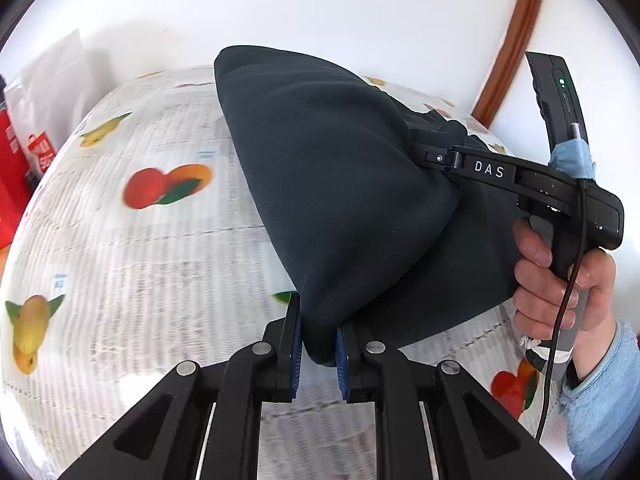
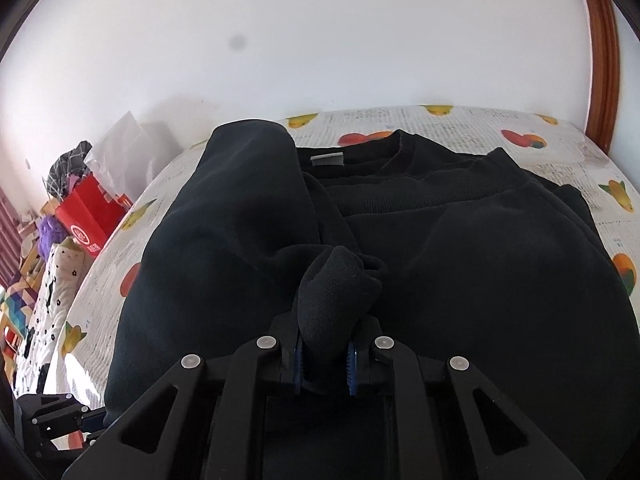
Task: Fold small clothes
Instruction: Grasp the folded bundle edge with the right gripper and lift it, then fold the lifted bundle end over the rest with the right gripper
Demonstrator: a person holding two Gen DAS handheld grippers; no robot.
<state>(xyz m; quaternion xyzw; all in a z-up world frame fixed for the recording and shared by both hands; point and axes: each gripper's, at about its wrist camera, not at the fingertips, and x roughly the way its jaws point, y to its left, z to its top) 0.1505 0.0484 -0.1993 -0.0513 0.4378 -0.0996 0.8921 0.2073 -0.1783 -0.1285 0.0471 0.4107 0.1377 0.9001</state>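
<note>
A black sweatshirt [image 2: 480,240] lies on the fruit-print tablecloth [image 2: 460,120], neck and grey label towards the far wall. My left gripper [image 1: 318,344] is shut on a fold of its edge [image 1: 340,200] and holds it lifted off the table. My right gripper [image 2: 324,360] is shut on a bunched cuff or fold [image 2: 336,292] above the sweatshirt's middle. It also shows in the left wrist view [image 1: 432,158], held by a hand, its tips buried in the cloth. The left side of the garment [image 2: 240,208] is raised and folded over.
The table [image 1: 140,260] stands against a white wall. A red bag [image 2: 90,216] and clutter stand beyond its left edge. A wooden frame [image 2: 600,52] runs up at the right. A plastic bag [image 1: 44,88] sits at the far left.
</note>
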